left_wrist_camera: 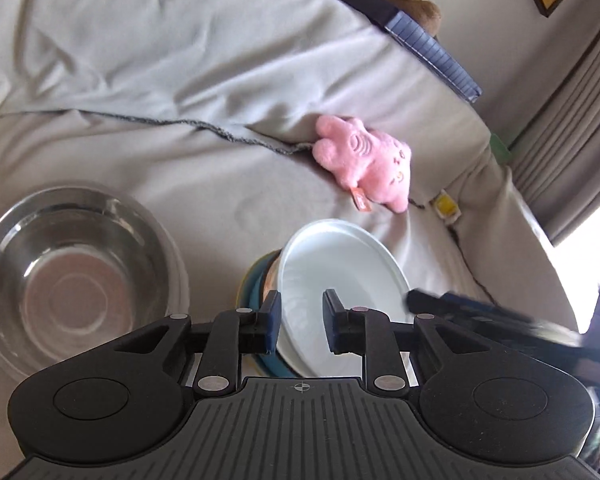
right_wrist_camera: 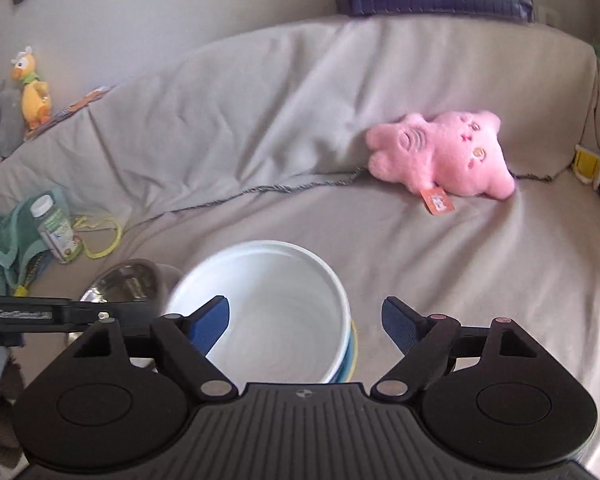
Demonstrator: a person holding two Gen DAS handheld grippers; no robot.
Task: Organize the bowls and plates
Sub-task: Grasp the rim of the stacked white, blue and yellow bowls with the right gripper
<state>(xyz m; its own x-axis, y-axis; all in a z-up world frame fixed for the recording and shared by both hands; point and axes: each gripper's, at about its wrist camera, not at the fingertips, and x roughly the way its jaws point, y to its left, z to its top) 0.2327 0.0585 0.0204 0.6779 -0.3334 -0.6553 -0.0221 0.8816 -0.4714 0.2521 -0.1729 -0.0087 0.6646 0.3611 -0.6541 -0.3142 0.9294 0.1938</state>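
Note:
A white bowl (left_wrist_camera: 340, 280) sits tilted on a stack of blue and yellow-rimmed dishes (left_wrist_camera: 256, 292) on a grey sofa cover. A steel bowl (left_wrist_camera: 68, 276) lies to its left. My left gripper (left_wrist_camera: 300, 320) is open, its jaws either side of the white bowl's near left rim, not closed on it. In the right wrist view the white bowl (right_wrist_camera: 268, 304) lies just ahead of my right gripper (right_wrist_camera: 306, 324), which is wide open and empty, with the steel bowl (right_wrist_camera: 120, 280) to the left. The right gripper's fingers (left_wrist_camera: 480, 312) show blurred in the left wrist view.
A pink plush toy (right_wrist_camera: 444, 156) lies on the sofa behind the bowls. A green cloth with a bottle (right_wrist_camera: 56, 228) sits at the left. A blue pad (right_wrist_camera: 436, 0) and brown plush rest on the sofa back. A yellow plush (right_wrist_camera: 34, 88) stands far left.

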